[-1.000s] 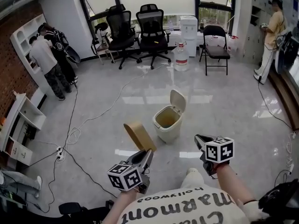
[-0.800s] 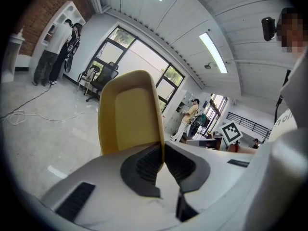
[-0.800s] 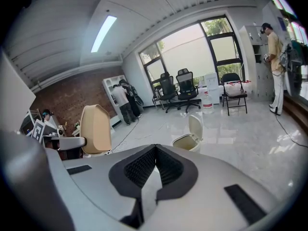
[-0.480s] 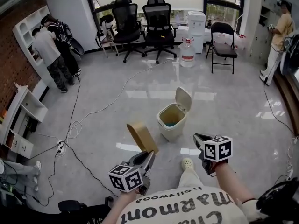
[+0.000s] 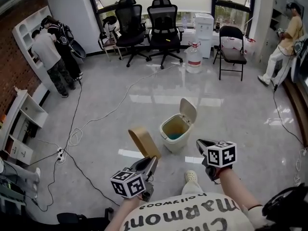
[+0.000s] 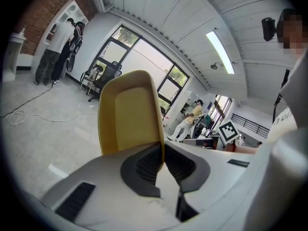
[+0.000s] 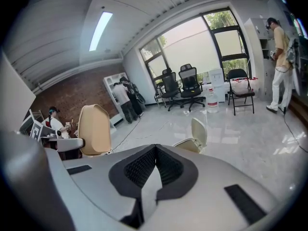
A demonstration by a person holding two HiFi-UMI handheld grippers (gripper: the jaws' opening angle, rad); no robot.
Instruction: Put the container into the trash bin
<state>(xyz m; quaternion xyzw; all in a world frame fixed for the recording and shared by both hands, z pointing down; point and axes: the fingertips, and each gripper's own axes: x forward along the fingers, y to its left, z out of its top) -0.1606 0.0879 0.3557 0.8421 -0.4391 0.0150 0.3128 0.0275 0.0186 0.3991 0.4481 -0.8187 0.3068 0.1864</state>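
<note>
We're pinching the tan container (image 5: 144, 141) by its edge in the left gripper (image 5: 152, 160), holding it above the floor just left of the open trash bin (image 5: 173, 145); right gripper (image 5: 201, 143) jaws are sitting together, empty.

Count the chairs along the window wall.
3: two black office chairs side by side, and a black folding chair to their right. Another may be partly hidden behind the left one.

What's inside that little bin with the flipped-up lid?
Inside the trash bin, a teal patch lies at the bottom; what it is can't be told. The near wall hides the rest.
</note>
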